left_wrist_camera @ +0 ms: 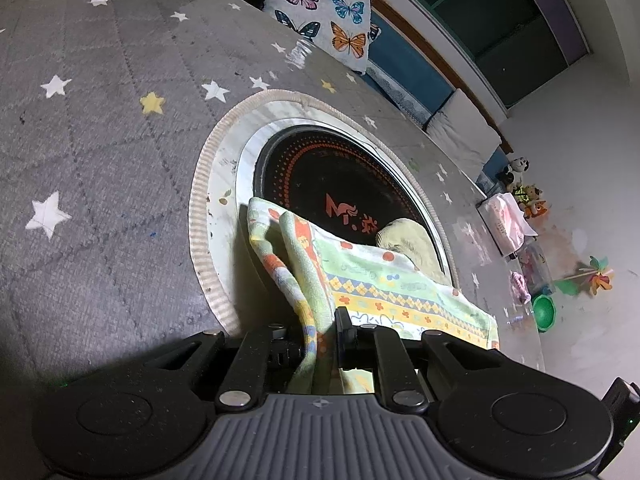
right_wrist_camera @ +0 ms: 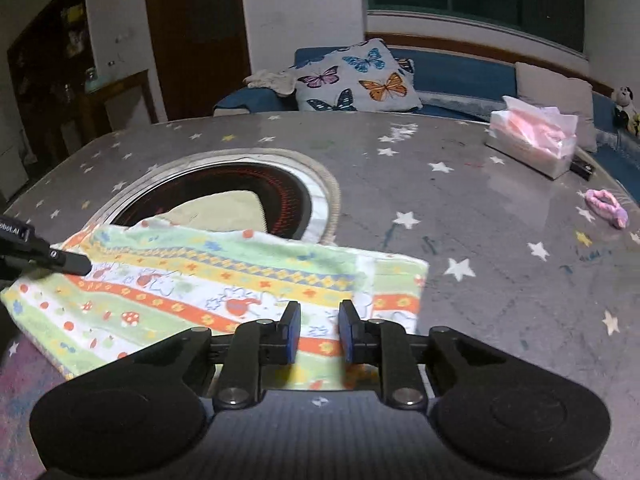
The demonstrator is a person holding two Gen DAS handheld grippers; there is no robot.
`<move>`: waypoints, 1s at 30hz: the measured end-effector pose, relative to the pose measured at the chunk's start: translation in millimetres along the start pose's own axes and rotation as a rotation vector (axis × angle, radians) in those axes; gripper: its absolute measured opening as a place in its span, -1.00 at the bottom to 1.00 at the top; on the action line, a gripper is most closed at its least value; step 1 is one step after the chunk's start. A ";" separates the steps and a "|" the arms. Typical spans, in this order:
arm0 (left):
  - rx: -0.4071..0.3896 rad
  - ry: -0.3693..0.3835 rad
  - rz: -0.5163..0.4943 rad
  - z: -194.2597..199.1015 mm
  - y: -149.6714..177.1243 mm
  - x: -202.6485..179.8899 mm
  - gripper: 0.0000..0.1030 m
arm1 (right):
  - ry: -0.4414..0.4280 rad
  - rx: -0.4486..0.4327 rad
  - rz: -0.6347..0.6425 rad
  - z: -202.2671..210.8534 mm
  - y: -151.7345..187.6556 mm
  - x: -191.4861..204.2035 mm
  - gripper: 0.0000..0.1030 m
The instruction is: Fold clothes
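- The patterned towel (right_wrist_camera: 224,280) lies on the star-printed bench (right_wrist_camera: 480,200) – its far edge laps over the round black hotplate (right_wrist_camera: 288,196) set in the bench top, where a plain yellow cloth (right_wrist_camera: 224,210) also lies.
- From the right wrist view the towel already shows a doubled layer, with a narrower strip sticking out at 3 o'clock.
- The left tongs (left_wrist_camera: 320,332) are pressed together on a bunched edge of the towel, which rises in soft ridges between the pads.
- The right tongs (right_wrist_camera: 319,330) stand apart just over the towel's near edge – nothing is pinched between the blue pads (right_wrist_camera: 294,332).
- I judge the cloth to be light terry: limp, not slippery, not fragile. It will sag and drag rather than hold a shape.
- The best hold looks to be at corners or hems, taking both layers at once; a grip in the middle would only pucker it.
- Pulling it taut between the two tongs should keep the fold square.
- The tissue pack (right_wrist_camera: 536,140) at 2 o'clock and the pink scrunchie (right_wrist_camera: 606,204) at 3 o'clock sit well apart from the work.
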State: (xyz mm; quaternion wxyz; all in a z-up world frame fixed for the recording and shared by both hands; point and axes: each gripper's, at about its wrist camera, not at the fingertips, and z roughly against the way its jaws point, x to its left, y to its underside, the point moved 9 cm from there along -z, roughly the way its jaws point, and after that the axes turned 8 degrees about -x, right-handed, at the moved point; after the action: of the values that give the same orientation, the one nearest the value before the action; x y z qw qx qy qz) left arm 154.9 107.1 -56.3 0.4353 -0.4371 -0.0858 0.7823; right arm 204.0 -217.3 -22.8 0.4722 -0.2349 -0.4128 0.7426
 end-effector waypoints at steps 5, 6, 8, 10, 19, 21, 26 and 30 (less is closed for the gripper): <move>-0.001 -0.003 -0.010 0.3 0.0 -0.3 -0.72 | 0.053 -0.025 -0.067 2.4 -4.8 -21.9 -0.33; 0.000 -0.004 -0.013 0.1 -0.1 -0.5 -0.72 | 0.065 -0.021 -0.082 2.2 -4.0 -27.9 -0.27; 0.000 -0.006 -0.016 0.0 -0.3 -0.9 -0.72 | 0.072 -0.011 -0.121 0.3 -1.1 -36.0 -0.27; -0.001 -0.007 -0.017 0.0 -0.2 -0.9 -0.72 | 0.065 -0.007 -0.167 -1.1 1.0 -41.3 -0.23; -0.001 -0.010 -0.018 0.1 0.0 -1.3 -0.71 | -0.011 -0.003 -0.231 -2.0 1.2 -29.0 -0.22; -0.001 -0.011 -0.019 -0.1 -0.1 -1.4 -0.71 | -0.023 0.005 -0.219 -1.8 1.6 -25.1 -0.47; -0.005 -0.014 -0.025 0.0 0.1 -2.3 -0.71 | -0.009 0.003 -0.192 -1.4 2.0 -24.0 -0.47; -0.010 -0.025 -0.040 -0.2 -0.2 -4.0 -0.72 | -0.008 -0.001 -0.169 -1.6 1.7 -18.4 -0.77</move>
State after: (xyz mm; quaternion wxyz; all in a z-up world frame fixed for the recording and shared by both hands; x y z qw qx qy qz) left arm 156.2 104.2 -53.9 0.4477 -0.4279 -0.1040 0.7782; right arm 212.4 -233.5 -25.8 0.5313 -0.1964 -0.4337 0.7007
